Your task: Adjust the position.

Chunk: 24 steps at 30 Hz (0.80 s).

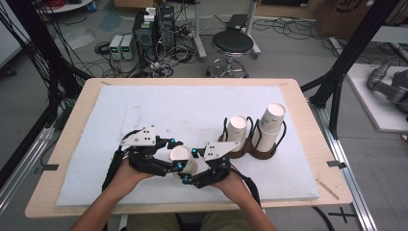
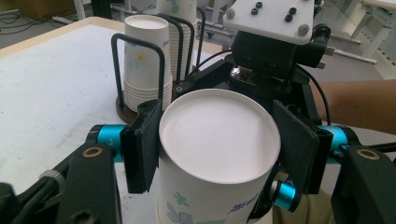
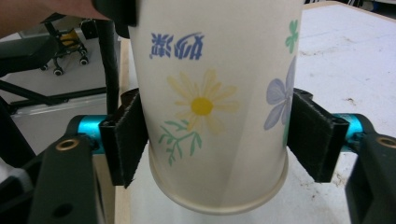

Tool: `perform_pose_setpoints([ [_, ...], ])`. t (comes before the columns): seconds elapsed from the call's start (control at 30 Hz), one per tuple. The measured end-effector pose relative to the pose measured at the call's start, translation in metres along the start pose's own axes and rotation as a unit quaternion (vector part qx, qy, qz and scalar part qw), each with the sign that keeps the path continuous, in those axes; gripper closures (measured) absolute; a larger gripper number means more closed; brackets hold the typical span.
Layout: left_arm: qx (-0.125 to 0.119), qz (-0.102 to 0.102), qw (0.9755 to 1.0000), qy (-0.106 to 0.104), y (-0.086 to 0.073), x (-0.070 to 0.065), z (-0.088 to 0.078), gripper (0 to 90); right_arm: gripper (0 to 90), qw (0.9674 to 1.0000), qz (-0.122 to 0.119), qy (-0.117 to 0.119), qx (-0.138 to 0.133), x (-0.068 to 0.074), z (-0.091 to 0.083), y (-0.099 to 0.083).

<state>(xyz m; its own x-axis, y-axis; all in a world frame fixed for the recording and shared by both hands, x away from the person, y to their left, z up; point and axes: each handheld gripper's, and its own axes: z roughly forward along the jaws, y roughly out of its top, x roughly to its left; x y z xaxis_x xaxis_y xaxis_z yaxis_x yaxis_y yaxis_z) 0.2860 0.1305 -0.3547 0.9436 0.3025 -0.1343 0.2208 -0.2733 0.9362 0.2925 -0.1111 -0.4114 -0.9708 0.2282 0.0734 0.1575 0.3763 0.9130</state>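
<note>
A white paper cup [image 1: 183,159] with a flower print hangs just above the mat near the table's front edge, between both grippers. My left gripper [image 1: 174,155] comes in from the left. In the left gripper view its pads [image 2: 140,144] clamp the cup [image 2: 219,140] just below its flat white end, which faces the camera. From the right, my right gripper [image 1: 190,166] meets the same cup. In the right gripper view both of its pads [image 3: 123,140] press the printed wall of the cup [image 3: 210,93] above the rolled rim.
Two black wire cup holders on round brown bases stand at the right of the white mat [image 1: 144,106], each with a stack of paper cups [image 1: 238,129] [image 1: 271,124]. In the left gripper view the nearer stack [image 2: 144,60] rises just behind the held cup. A stool [image 1: 232,44] stands beyond the table.
</note>
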Motion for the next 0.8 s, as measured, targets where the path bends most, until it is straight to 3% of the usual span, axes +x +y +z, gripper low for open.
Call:
perform_pose_setpoints([
  [0.37,0.003,-0.012,0.9997,-0.021,-0.003,0.003,-0.001,35.2,34.9,0.9994,-0.016,0.008,0.031,0.001,-0.003,0.004],
  [0.47,0.006,-0.019,0.9997,-0.012,-0.004,0.004,-0.001,17.3,35.1,0.9991,-0.017,0.015,0.037,0.002,-0.005,0.006],
  [0.53,0.007,-0.026,0.9996,-0.005,-0.004,0.005,-0.002,15.2,35.1,0.9989,-0.019,0.014,0.041,0.002,-0.006,0.007],
  [0.57,0.009,-0.029,0.9995,-0.005,-0.005,0.006,-0.002,15.5,35.1,0.9980,-0.027,0.012,0.055,0.001,-0.007,0.010],
  [0.7,0.010,-0.021,0.9996,-0.016,-0.006,0.007,-0.007,15.5,35.1,0.9962,-0.036,0.014,0.079,0.000,-0.009,0.015],
  [0.8,0.025,-0.002,0.9993,-0.028,-0.006,0.006,-0.010,15.5,35.1,0.9939,-0.045,0.017,0.099,-0.002,-0.010,0.019],
])
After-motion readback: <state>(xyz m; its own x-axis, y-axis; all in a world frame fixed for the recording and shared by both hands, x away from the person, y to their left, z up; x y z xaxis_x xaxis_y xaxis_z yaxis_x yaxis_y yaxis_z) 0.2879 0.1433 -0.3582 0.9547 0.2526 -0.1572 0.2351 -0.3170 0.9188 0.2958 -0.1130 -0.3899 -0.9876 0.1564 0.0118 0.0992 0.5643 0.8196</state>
